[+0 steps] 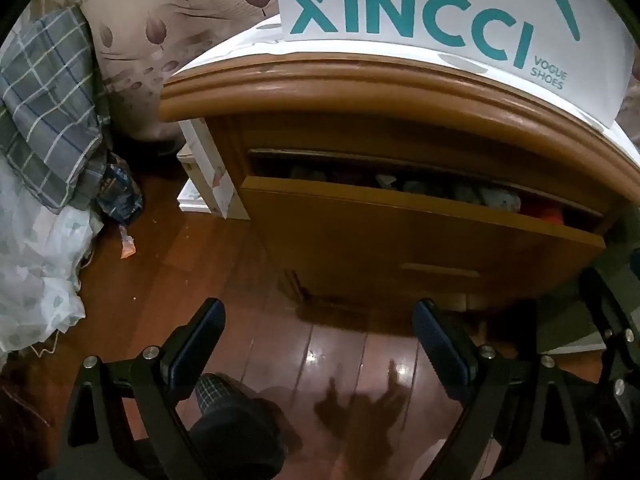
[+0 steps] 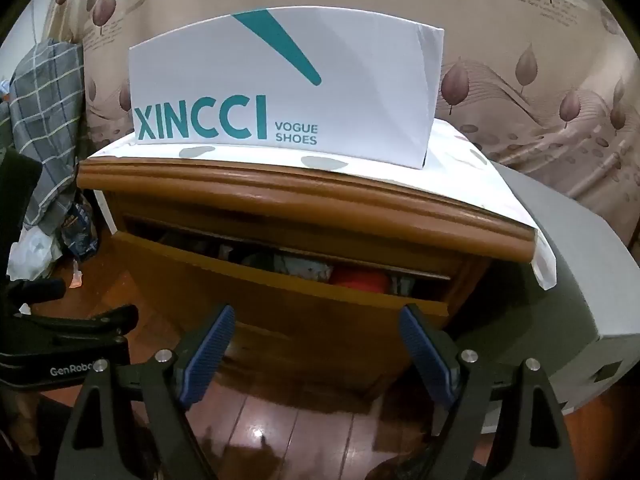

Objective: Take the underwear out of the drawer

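A wooden nightstand has its top drawer (image 1: 420, 224) (image 2: 280, 280) pulled partly out. Crumpled garments lie inside: a pale printed piece (image 1: 500, 200) (image 2: 304, 266) and an orange-red one (image 1: 548, 214) (image 2: 360, 278); which of them is underwear I cannot tell. My left gripper (image 1: 320, 320) hangs open over the wooden floor in front of the drawer, nothing between its fingers. My right gripper (image 2: 316, 320) is open too, just in front of the drawer face and below its rim. In the right wrist view, the left gripper's body (image 2: 68, 344) shows at the left edge.
A white XINCCI shoe box (image 2: 288, 92) (image 1: 440, 8) stands on the cloth-covered nightstand top. A plaid cloth (image 1: 48, 112) and plastic bags (image 1: 36, 264) pile up at the left. A grey box (image 2: 572, 280) sits right of the nightstand. A slippered foot (image 1: 228, 412) is below.
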`<state>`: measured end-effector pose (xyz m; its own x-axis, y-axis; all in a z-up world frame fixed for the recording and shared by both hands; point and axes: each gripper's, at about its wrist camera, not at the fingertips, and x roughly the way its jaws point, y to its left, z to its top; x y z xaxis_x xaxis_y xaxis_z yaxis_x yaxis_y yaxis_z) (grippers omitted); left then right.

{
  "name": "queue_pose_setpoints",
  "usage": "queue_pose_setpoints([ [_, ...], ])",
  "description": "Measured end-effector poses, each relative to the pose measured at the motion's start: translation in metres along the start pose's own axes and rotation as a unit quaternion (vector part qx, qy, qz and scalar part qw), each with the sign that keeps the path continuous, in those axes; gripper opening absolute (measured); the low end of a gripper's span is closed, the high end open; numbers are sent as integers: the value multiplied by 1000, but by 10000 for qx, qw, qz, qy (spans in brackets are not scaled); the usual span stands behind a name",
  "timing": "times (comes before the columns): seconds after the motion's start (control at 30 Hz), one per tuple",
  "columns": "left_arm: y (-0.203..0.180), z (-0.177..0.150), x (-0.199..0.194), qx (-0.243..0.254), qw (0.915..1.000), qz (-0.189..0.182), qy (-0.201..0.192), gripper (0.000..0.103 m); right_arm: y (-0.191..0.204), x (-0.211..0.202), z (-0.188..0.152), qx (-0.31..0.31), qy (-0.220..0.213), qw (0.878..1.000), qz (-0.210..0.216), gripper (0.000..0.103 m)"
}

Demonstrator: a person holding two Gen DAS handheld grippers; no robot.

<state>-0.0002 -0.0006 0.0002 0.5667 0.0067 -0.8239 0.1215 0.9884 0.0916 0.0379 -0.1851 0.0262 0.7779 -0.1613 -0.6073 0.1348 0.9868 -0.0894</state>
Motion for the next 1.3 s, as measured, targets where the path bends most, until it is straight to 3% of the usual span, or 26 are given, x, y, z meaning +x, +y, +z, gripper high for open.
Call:
queue_pose_setpoints([
  [0.17,6,-4,1,-116,9998,-166,-15,93,-1,0,-3,-20,77,10000,21,86],
  [1.3,5,-4,0,-9,9999,-47,94,93,-2,6,-1,107,220,9996,-102,86],
])
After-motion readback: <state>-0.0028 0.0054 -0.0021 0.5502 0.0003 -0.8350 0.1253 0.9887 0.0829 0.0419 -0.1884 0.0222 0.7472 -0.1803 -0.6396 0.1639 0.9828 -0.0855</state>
